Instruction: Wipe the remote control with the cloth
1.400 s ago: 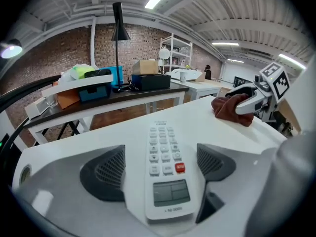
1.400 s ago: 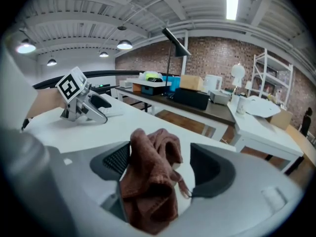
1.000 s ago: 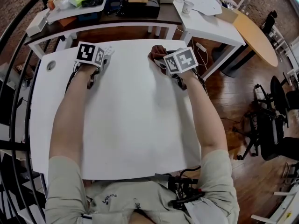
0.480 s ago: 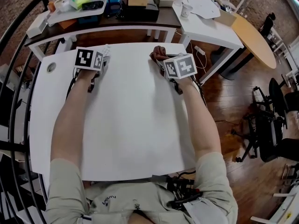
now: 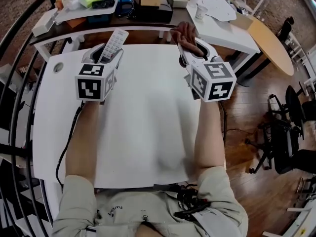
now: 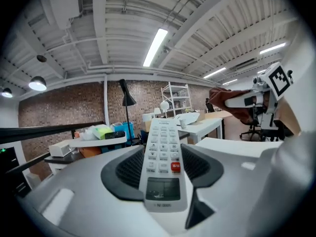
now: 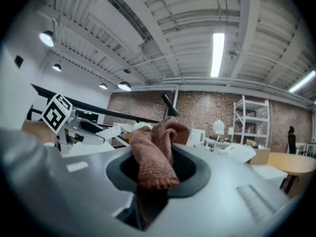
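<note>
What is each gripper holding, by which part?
The left gripper clamps the remote control by its screen end; the right gripper pinches the cloth by a fold.

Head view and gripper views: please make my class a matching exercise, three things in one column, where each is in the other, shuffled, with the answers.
Things:
1 remote
2 cloth
3 cup

Places:
A on the side table
B gripped in the left gripper
C gripped in the right gripper

Pairs: 1-B; 2-C; 3-A.

Note for the teacher: the right gripper's jaws have just been closing, with the cloth between them.
</note>
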Tool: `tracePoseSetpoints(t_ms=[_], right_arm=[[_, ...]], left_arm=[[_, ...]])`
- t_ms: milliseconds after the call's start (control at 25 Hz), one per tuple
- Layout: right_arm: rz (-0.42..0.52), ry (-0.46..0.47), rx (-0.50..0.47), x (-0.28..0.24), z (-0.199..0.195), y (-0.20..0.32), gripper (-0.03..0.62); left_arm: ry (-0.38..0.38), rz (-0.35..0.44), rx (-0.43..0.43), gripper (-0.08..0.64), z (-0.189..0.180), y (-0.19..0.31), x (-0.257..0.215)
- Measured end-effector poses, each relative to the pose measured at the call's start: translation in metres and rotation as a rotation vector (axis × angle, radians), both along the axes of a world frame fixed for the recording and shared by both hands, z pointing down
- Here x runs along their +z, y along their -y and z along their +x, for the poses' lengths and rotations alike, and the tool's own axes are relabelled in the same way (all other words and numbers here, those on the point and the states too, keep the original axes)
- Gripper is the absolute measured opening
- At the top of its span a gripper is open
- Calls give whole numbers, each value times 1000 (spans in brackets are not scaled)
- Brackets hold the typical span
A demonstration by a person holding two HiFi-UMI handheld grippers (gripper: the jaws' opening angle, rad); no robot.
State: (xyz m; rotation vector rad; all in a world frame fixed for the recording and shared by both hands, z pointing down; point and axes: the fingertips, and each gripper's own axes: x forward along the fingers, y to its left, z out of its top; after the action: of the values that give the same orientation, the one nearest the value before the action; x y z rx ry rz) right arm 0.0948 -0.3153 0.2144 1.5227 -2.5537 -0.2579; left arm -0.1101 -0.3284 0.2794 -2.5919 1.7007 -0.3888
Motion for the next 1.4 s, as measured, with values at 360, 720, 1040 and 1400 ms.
tracePoseSetpoints(t_ms=[360,720,1040,1400], right_arm=[[332,-192,-27,-71,-53,-77,101],[432,-440,-20,-63,-92,-108,101],[288,-574,-259,-25,-129,-130,101],[211,-416,-467,-34,-132,-161,102]], left_arm=[[112,275,-29,244,17,-66,-50],[219,490,-25,244,49,-106,-92],[256,514,-30,244,50,-107,-92],[309,537,11,244,61,-113,-90]])
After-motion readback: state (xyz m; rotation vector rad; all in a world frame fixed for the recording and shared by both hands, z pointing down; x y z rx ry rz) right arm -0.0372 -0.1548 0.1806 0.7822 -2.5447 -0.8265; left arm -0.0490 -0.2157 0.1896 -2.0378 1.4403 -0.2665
